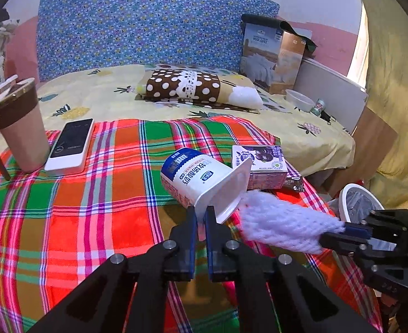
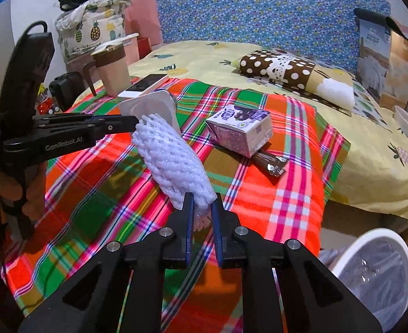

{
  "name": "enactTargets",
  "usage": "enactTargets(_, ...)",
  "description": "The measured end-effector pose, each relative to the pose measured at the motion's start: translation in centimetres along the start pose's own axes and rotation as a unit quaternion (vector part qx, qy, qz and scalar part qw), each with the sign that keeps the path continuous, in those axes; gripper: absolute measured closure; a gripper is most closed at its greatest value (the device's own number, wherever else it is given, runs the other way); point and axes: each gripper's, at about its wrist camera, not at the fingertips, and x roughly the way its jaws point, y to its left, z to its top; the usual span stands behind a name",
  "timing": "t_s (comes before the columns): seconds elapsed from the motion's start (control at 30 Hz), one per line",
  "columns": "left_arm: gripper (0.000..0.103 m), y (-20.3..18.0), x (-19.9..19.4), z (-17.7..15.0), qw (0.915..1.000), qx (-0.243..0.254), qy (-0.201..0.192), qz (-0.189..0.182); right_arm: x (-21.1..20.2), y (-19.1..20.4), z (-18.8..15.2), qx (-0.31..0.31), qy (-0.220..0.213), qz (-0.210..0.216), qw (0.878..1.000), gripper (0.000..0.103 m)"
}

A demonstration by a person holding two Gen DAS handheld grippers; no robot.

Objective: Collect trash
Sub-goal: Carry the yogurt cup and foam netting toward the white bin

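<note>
The left gripper [image 1: 201,216], angled downward, pinches the rim of a white plastic yogurt cup with blue label [image 1: 201,179], tipped on its side above the bright plaid blanket [image 1: 93,194] on the bed. The right gripper [image 2: 202,205], also pitched down, clamps one end of a white foam mesh sleeve [image 2: 170,158]. A white-rimmed bin with clear liner [image 2: 375,274] stands beside the bed, near the right gripper.

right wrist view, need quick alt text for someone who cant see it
The right hand-held gripper is shut on a white foam net sleeve above a bright plaid blanket. The left hand-held gripper holds a yogurt cup; a purple drink carton lies behind, a lined white bin at lower right.
</note>
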Motion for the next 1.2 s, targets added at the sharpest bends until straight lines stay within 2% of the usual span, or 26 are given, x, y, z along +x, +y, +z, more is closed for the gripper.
enactTargets(0.2, 0.097, -1.7, -2.2, -1.1, 0.9999, 0.007, -0.004, -0.008, -2.7, -0.8, -1.4, 0.035, -0.018, -0.008, 0.999, 0.089)
enactTargets(0.67, 0.097, -8.0, -6.5, -5.1, 0.9981, 0.028, -0.006, -0.055, -7.3, -2.3, -5.7, 0.120, -0.047, -0.050, 0.990, 0.089)
enactTargets(0.93, 0.097, -10.9, -6.7, -5.9, 0.9959, 0.036, 0.000, -0.083, -8.6, -3.7, -7.3, 0.157, -0.055, -0.075, 0.983, 0.089)
enactTargets(1.2, 0.097, -15.0, -5.6, -5.7, 0.9909, 0.068, 0.008, -0.116, -9.9, -5.7, -8.8, 0.188, -0.063, -0.106, 0.974, 0.089)
